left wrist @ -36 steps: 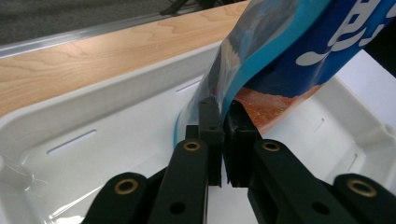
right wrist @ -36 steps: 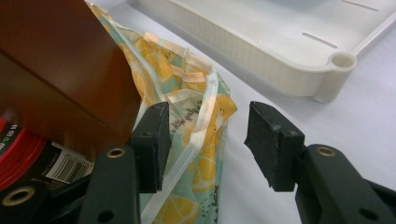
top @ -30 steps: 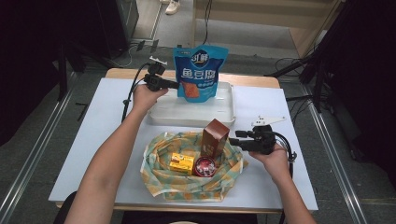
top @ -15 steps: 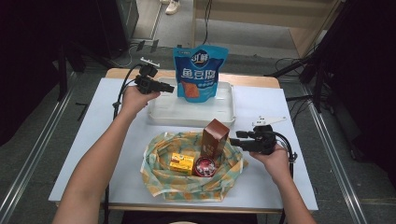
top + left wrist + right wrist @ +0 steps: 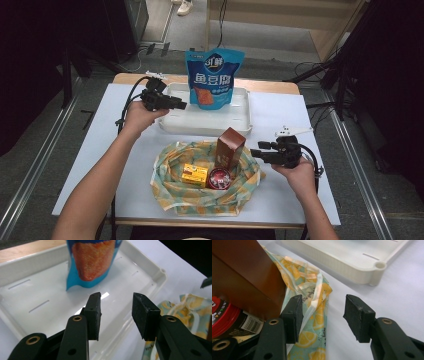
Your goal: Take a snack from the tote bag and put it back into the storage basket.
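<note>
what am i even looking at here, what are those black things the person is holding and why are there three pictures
A person sits at a table and holds a hand-operated claw in each hand; there is no robot arm. The high view looks down from above. The other two pictures come from small cameras riding on each claw, looking along its two black jaws.

The left claw hovers at the near left edge of a white tray, where a blue snack bag stands upright. Its jaws have just been opening and nothing is between them.

The right claw is open and holds nothing. It sits beside a lemon-patterned cloth basket, which holds a brown box, a small yellow box and a round red-lidded tin.
</note>
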Demonstrator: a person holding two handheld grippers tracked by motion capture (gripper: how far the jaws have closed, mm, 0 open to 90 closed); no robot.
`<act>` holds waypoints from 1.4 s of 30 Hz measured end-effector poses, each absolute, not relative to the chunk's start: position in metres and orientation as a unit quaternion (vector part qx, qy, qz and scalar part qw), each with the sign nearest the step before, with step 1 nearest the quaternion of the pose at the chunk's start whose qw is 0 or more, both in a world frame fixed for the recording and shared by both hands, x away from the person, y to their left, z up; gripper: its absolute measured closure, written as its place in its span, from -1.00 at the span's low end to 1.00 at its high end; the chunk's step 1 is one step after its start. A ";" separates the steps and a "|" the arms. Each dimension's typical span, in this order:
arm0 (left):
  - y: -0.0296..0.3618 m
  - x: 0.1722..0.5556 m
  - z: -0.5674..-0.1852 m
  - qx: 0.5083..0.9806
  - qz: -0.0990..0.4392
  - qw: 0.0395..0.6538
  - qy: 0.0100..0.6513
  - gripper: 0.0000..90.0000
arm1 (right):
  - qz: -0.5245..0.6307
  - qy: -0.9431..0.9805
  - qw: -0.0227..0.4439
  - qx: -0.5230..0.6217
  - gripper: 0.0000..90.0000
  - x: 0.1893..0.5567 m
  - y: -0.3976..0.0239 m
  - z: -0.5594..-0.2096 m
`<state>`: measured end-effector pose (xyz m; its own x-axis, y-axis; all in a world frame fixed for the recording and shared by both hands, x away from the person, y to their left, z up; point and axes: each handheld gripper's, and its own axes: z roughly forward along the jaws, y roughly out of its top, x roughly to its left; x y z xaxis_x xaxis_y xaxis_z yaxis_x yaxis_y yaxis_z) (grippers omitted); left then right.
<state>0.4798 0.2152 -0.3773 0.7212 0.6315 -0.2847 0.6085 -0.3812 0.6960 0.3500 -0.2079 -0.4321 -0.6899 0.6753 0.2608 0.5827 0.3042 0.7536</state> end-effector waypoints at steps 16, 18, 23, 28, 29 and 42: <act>0.217 0.441 -0.383 0.839 -0.009 0.410 0.359 0.20 | 0.442 0.809 0.052 0.385 0.09 0.334 -0.197 -0.420; 0.218 0.437 -0.384 0.840 -0.012 0.407 0.358 0.18 | 0.440 0.811 0.050 0.383 0.09 0.331 -0.196 -0.419; 0.220 0.424 -0.386 0.838 -0.018 0.409 0.361 0.13 | 0.430 0.819 0.053 0.376 0.07 0.323 -0.193 -0.419; 0.222 0.409 -0.388 0.838 -0.015 0.412 0.359 0.12 | 0.434 0.819 0.049 0.372 0.06 0.317 -0.193 -0.417; 0.222 0.406 -0.388 0.837 -0.014 0.412 0.361 0.12 | 0.435 0.819 0.044 0.372 0.06 0.317 -0.193 -0.417; 0.227 0.380 -0.406 0.841 -0.022 0.412 0.349 0.07 | 0.440 0.831 0.039 0.338 0.02 0.315 -0.184 -0.411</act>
